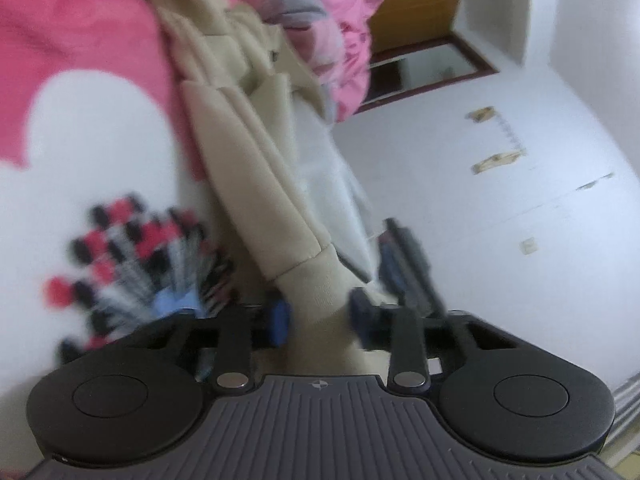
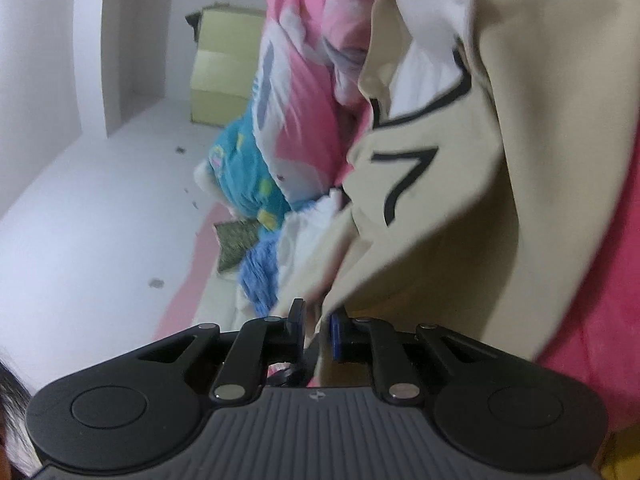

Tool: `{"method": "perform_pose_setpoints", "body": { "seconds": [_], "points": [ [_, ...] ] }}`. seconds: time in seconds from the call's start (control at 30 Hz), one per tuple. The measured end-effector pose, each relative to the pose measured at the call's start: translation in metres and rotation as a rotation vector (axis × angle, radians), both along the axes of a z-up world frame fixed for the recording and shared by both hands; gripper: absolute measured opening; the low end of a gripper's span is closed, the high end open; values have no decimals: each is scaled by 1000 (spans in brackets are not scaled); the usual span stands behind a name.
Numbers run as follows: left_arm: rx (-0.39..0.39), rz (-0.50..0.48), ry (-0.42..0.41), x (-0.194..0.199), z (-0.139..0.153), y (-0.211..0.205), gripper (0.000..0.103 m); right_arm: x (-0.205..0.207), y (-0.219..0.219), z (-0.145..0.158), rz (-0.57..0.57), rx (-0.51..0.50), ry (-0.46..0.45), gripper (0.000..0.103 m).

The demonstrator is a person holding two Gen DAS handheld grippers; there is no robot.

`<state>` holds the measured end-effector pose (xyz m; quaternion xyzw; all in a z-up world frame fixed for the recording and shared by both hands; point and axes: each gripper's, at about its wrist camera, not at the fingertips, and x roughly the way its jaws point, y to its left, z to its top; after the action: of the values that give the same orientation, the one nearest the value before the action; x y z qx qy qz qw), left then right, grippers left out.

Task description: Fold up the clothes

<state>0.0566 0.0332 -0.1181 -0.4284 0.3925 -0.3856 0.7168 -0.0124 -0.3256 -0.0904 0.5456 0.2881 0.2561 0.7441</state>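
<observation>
Sweatshirt [image 1: 256,168], beige, hangs stretched between both claws above a pink bed [image 1: 80,20]: the left claw [image 1: 320,316] pinches its ribbed cuff, the right claw [image 2: 318,332] pinches a hem edge, with black lettering [image 2: 404,168] just ahead of it.

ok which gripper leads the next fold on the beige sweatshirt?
Probably left. The left gripper pinches the ribbed cuff, a free sleeve end to carry over; the right gripper grips a bunched edge of the beige sweatshirt.
</observation>
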Motion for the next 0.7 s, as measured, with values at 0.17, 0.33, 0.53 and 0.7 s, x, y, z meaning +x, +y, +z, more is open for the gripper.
{"method": "perform_pose_setpoints", "body": {
  "seconds": [0.17,0.33,0.53,0.7],
  "points": [
    [28,28,-47,-18,17,34,12,-12,30,16,112,-41,-54,11],
    [142,42,48,-23,-1,48,18,-12,56,-17,173,-90,64,10],
    [171,77,12,-25,6,43,53,-18,54,-20,147,-148,73,10],
    [267,73,-32,-24,11,28,53,-24,53,-4,168,-236,44,12]
  ]
}}
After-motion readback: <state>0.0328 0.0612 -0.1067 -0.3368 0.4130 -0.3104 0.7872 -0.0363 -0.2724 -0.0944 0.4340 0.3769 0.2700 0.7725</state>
